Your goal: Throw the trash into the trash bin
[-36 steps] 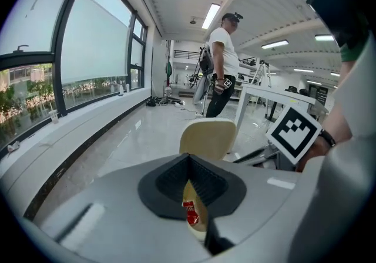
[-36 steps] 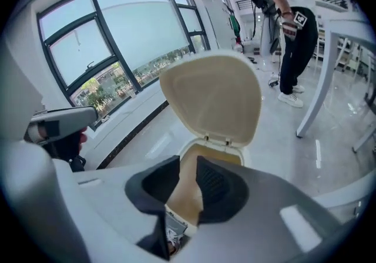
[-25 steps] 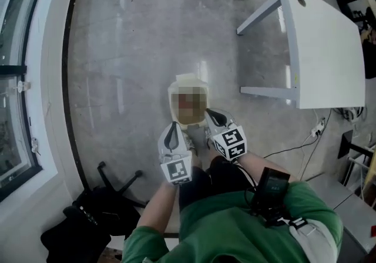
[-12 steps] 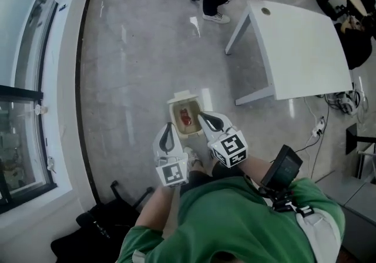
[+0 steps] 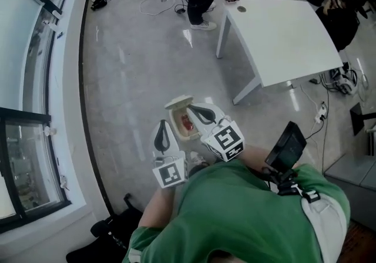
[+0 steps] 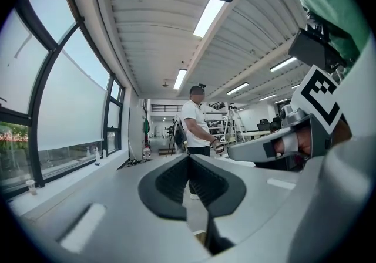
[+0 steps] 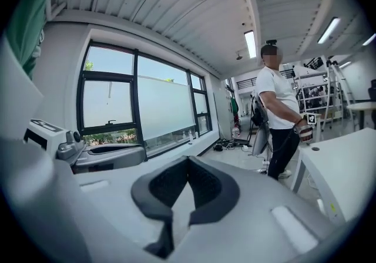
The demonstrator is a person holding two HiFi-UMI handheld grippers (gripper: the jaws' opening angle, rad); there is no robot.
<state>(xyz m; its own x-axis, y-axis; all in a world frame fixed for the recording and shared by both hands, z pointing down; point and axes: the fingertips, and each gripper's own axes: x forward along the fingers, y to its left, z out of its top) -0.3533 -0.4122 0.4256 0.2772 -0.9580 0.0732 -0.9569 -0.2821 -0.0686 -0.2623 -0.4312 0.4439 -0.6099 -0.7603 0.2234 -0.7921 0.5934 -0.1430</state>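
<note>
Trash bin low on the floor, partly covered by my right gripper, left gripper alongside, both closed, empty

The grey concrete floor is polished and glossy, throwing back pale streaks of light. At the far right, the white rectangular table has a smooth, matt top. The small cream plastic trash bin looks smooth with a faint sheen. The left gripper and right gripper have light grey matt plastic shells, and their black pads are finely ribbed and rubbery. The near green shirt is soft matt cloth. The pale ceiling is ribbed panelling.
</note>
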